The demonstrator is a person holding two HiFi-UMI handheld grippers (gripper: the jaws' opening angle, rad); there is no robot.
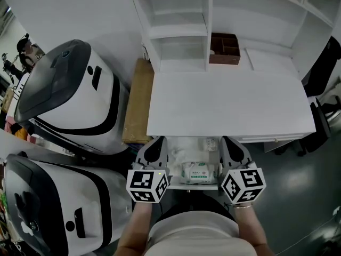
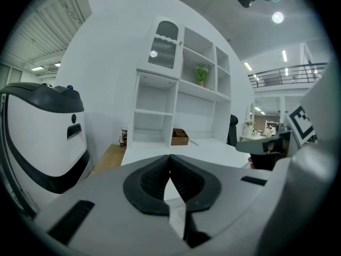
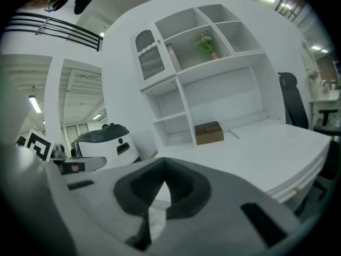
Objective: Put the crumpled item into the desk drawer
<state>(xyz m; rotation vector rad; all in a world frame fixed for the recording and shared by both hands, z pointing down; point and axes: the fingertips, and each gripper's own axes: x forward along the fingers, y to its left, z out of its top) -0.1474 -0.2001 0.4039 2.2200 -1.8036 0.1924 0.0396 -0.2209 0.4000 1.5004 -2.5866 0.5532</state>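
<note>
At the near edge of the white surface (image 1: 229,103), the left gripper (image 1: 154,145) points forward with its jaws pressed together on nothing, and the left gripper view shows the pads meeting at the tips. The right gripper (image 1: 232,144) stands beside it, likewise closed and empty. Between the two lies the open drawer (image 1: 194,186). The crumpled item (image 1: 177,156), a pale wad with no clear long axis, sits inside at the drawer's left, just right of the left gripper and beside a wipes pack (image 1: 198,172). The item looks already placed, so the left gripper is the nearer one. What remains is probably pushing the drawer straight away from the person, under the surface.
</note>
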